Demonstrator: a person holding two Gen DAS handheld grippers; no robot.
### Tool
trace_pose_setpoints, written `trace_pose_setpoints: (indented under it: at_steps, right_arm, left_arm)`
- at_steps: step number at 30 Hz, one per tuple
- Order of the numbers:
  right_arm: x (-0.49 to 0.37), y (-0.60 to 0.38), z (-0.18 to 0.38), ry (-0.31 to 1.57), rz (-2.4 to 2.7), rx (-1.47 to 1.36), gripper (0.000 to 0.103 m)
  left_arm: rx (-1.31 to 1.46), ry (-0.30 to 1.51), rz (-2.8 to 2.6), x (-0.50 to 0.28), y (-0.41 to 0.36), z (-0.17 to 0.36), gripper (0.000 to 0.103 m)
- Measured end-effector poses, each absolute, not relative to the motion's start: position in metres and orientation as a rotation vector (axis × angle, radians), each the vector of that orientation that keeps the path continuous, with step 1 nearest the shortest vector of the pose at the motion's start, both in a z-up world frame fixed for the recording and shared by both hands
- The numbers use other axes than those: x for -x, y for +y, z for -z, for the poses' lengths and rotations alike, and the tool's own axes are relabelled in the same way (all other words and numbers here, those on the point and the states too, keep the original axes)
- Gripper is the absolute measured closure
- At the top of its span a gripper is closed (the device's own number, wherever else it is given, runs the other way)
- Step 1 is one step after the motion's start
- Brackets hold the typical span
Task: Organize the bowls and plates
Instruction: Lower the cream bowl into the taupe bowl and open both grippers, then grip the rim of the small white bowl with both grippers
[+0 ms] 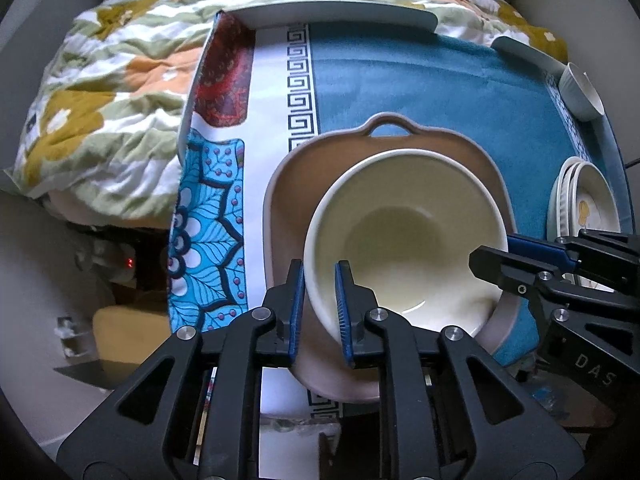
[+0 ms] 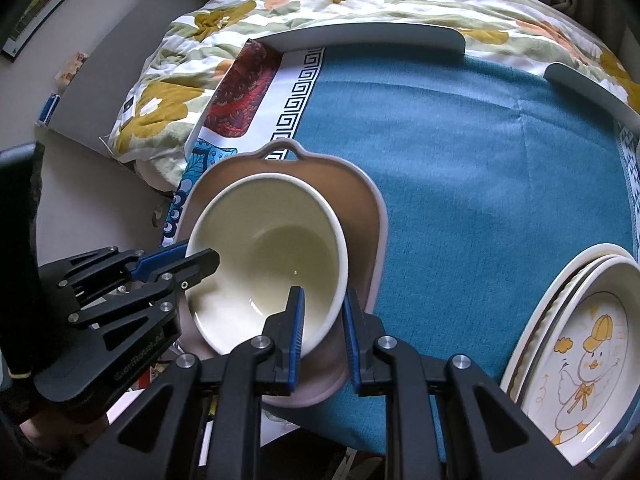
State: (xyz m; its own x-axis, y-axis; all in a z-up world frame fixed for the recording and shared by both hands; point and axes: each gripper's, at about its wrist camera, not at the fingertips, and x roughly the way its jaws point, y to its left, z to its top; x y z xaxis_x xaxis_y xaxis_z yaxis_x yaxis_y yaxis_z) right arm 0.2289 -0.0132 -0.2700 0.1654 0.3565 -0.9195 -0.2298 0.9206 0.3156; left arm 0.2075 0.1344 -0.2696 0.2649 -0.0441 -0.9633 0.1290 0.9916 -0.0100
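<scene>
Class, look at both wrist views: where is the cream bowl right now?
The cream bowl sits inside the pinkish handled dish on the blue cloth, left of the stacked plates.

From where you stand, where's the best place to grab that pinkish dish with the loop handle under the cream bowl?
Probably the loop handle at the far end of the pinkish dish, coming from above with fingers across the loop. It sticks out clear of the cream bowl, which fills most of the dish and is flanked at both rims by each hand-held gripper. The dish's bare left rim is a fallback.
</scene>
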Motion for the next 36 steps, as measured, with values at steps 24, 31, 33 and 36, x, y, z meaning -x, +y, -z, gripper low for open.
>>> trace_pose_setpoints:
  at_steps: [24, 31, 33, 36]
  right_arm:
    - [-0.204, -0.057, 0.188, 1.160, -0.518, -0.117, 0.085]
    - [-0.183, -0.159, 0.145, 1.051, -0.474, -0.156, 0.085]
    - [-0.175, -0.193, 0.141, 1.028, -0.437, -0.153, 0.071]
    - [-0.170, -0.241, 0.143, 1.013, -0.389, -0.192, 0.010]
  left_arm:
    - [-0.008, 1.121, 0.063, -0.168, 0.104, 0.169, 0.088]
    - [0.081, 0.960, 0.086, -0.160, 0.041, 0.116, 0.017]
    - [0.076, 0.955, 0.111, -0.165, 0.015, 0.110, 0.017]
    - [0.054, 0.953, 0.139, -0.175, -0.030, 0.106, 0.017]
